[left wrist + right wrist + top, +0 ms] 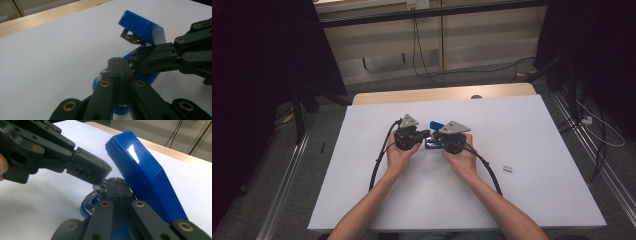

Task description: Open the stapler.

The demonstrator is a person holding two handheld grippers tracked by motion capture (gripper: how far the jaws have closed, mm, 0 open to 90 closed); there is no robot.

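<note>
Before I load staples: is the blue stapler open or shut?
Open: the stapler's blue top is swung up, away from its base on the table.

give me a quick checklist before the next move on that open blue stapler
1. Stapler top swung open, lid raised: ok.
2. Left gripper jaws closed, tips together over the stapler's metal base: ok.
3. Right gripper jaws closed, beside the raised lid: ok.
4. Whether either gripper actually pinches a part of the stapler: cannot tell, the tips hide the contact.
5. Small silver piece, perhaps a staple strip, lies apart on the white table near the person's right forearm, not in the stapler: not ok if loading comes next.
6. Gripper tips nearly touching each other: not ok, little room to move.
</note>
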